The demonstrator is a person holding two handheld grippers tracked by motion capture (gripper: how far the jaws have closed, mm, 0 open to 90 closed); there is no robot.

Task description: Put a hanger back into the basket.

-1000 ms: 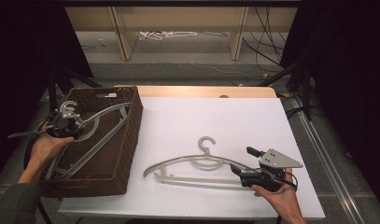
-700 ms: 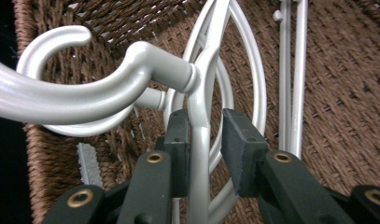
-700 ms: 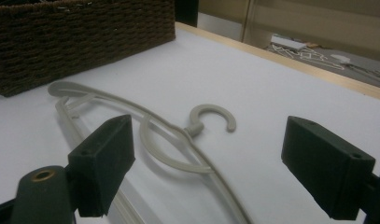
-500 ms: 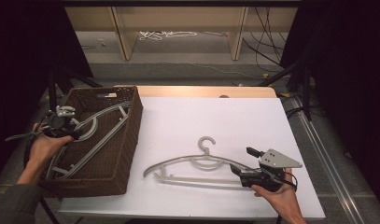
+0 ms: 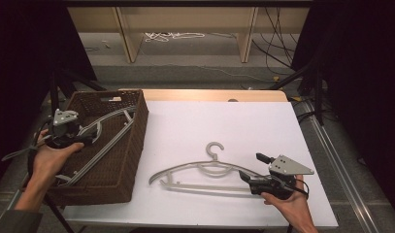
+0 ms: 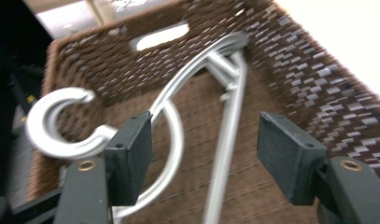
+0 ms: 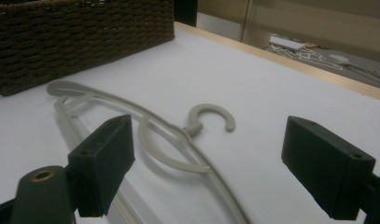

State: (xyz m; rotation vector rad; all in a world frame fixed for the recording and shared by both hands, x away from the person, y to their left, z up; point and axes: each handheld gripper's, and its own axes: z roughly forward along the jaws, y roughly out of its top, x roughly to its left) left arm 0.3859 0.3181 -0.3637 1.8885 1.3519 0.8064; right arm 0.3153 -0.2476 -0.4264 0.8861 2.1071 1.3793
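A: What is changing over at the basket (image 5: 132, 145)?

B: The left claw (image 6: 204, 154) is sitting with its jaws wide apart and gripping nothing. The grey hanger in the basket (image 6: 197, 93) is lying loose below it, hook toward the left wall, one end propped in the far corner. Compared with a second ago, that hand is pulling back a little toward the basket's left rim, and the hanger inside is resting where it was.

A: So that one is judged as delivered?

B: It is looking that way; the release seems finished.

A: And the other side?

B: The right claw (image 7: 204, 158) is also gaping open, holding nothing. It is hovering low at the right end of the hanger on the table (image 5: 205, 170), which is lying flat on the white table (image 5: 263, 126), hook pointing away from the person. Neither is shifting from the earlier frames, so this hanger is probably next for gripping.
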